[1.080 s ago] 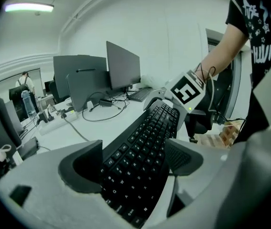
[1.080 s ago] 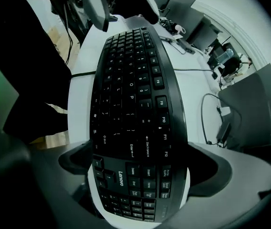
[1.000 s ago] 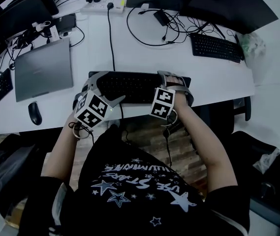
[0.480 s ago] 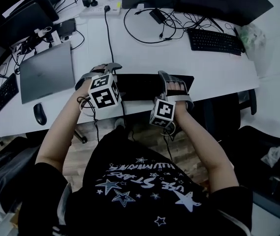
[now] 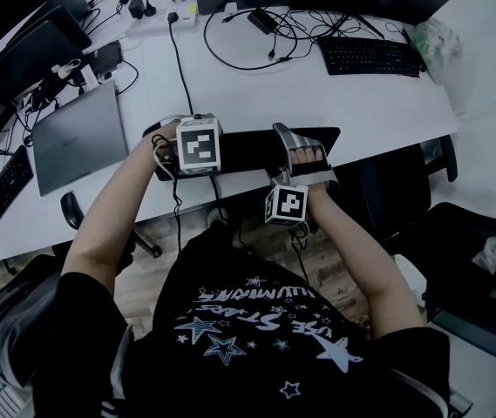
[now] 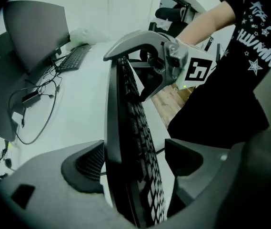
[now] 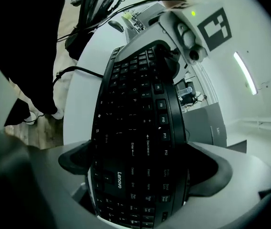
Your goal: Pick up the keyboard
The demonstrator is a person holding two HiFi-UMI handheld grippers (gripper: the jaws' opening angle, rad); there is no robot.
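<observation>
Now keyboard [image 5: 248,151] sits clamped in left hand-held gripper [image 5: 171,140] and right hand-held gripper [image 5: 304,152].

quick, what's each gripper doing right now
left gripper: closed on the keyboard, at its left end
right gripper: closed on the keyboard's right end, pads on its long edges

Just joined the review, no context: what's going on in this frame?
A person is handling the black keyboard at the near edge of the white desk with two handheld grippers. The left gripper is closed on the keyboard's left end and the right gripper on its right end. The keyboard looks tipped rather than lying flat. Whether it is fully clear of the desk can't be told.
</observation>
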